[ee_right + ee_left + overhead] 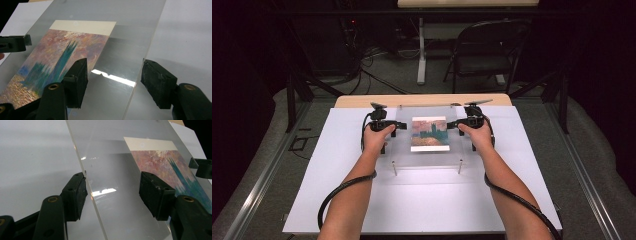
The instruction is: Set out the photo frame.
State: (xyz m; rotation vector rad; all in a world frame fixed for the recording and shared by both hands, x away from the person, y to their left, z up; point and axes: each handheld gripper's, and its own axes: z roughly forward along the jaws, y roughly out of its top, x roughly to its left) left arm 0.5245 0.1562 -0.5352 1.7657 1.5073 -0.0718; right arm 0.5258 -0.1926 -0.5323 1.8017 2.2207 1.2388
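A clear acrylic sheet [432,156] stands raised on small metal posts [394,168] above a white board [337,200]. Under it lies a painted print [430,133] of teal towers against pink and orange. My left gripper [399,125] reaches in at the sheet's left edge and my right gripper [453,124] at its right edge. In the left gripper view the sheet's edge [87,192] runs between the wide jaws of the left gripper [113,178], with no pad pressing on it. The right gripper [115,63] straddles the sheet's other edge [140,75] the same way, open. The print [57,57] shows through the sheet.
The white board covers a wooden table [362,100], with bare board in front of the sheet. A black folding chair [487,45] and cables stand on the floor beyond. Black cables [337,192] trail from both grippers along the person's forearms.
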